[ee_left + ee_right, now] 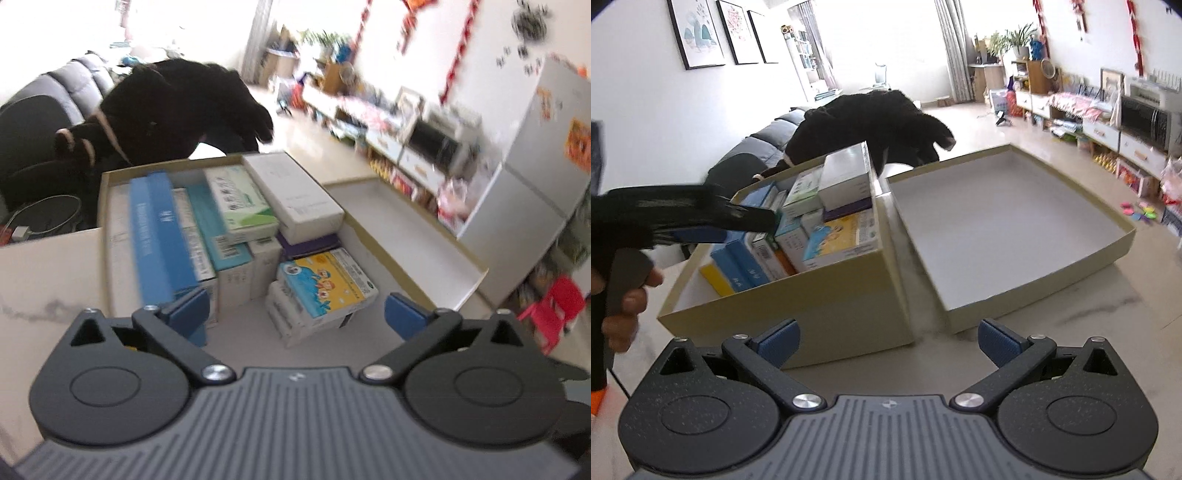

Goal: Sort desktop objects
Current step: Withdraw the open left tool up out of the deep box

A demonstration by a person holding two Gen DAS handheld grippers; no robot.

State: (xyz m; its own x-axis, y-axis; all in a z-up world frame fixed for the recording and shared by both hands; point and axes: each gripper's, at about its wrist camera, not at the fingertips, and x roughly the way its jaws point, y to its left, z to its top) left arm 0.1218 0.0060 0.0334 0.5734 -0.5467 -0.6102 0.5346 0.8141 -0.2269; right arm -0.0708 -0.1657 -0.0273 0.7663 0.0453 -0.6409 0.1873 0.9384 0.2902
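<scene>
Marble tabletop [1126, 306] | packed box [812, 295] beside lid [997, 221], narrow gap | both claws wide open, empty

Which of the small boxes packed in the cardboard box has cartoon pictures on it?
The yellow and blue box at the near right of the cardboard box, lying flat on white ones. The other packets show only plain colours or text; none has drawings.

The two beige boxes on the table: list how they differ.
The deep box has tall walls; the shallow tray beside it has low ones. The deep box is packed with small cartons, such as a cartoon-printed carton and a long blue carton; the shallow tray shows only its bare white floor. Both share beige outsides, white insides, open tops, and the same marble table.
</scene>
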